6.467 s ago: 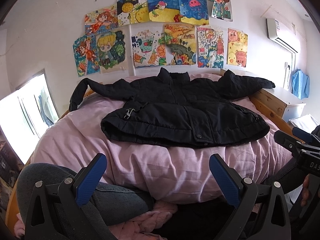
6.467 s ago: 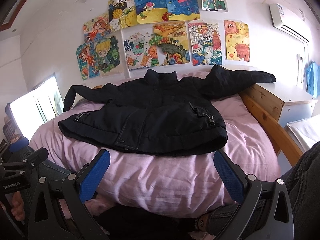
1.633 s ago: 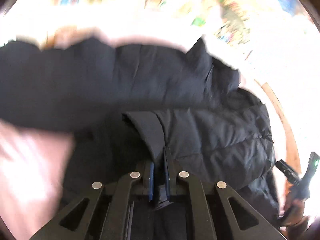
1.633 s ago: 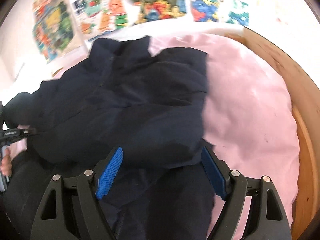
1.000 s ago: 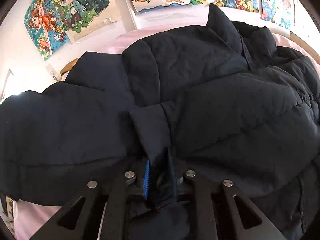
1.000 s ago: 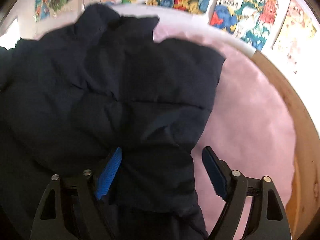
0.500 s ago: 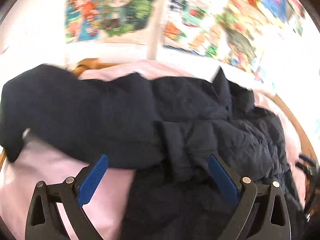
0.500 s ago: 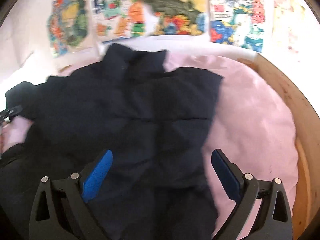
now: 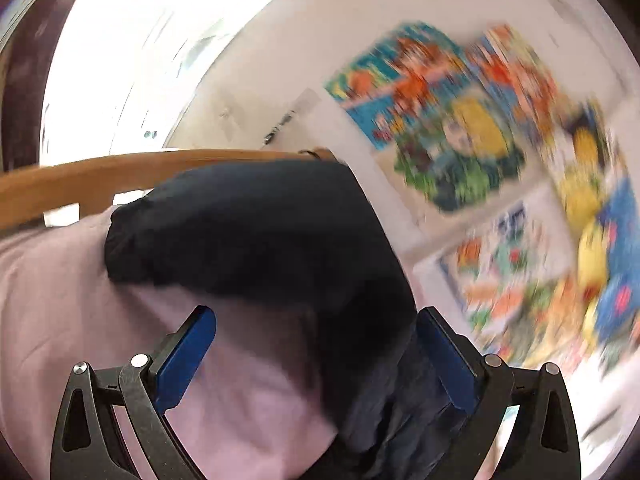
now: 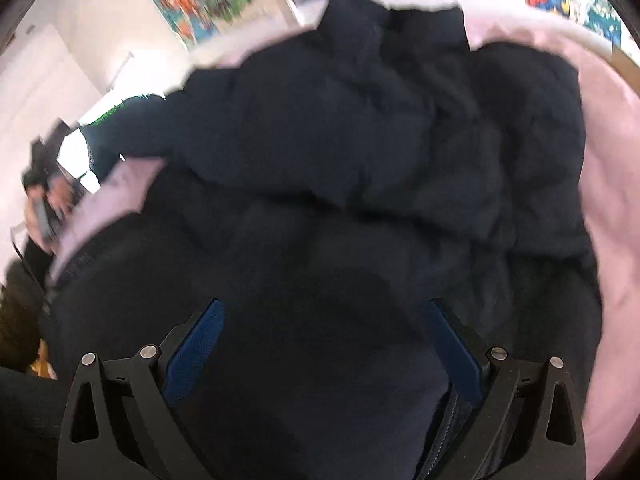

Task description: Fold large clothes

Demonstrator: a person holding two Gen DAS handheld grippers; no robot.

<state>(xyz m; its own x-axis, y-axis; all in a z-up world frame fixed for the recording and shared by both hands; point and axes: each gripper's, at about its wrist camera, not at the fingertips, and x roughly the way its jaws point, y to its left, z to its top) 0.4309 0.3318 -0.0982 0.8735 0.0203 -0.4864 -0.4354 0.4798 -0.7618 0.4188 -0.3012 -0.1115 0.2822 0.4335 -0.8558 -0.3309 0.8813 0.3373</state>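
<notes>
— How many garments are on the bed?
— One: a single black jacket (image 10: 360, 184), its sleeve (image 9: 256, 236) reaching the left edge of the one pink bedsheet (image 9: 80, 300).
— And grippers?
— Two. The left gripper (image 9: 316, 356) and the right gripper (image 10: 324, 352), each with two blue-padded fingers spread apart.
— Drawings on the wall?
— Too blurred to count surely; at least three drawings (image 9: 452, 128) show in the left view.

From where I'm sitting, the wooden-railed bed (image 9: 100, 176) with the pale pink cover (image 10: 612, 208) is carrying everything. The puffy black quilted jacket (image 10: 340, 168) is lying straight on that cover, one sleeve (image 9: 256, 236) stretching out toward the rail.
</notes>
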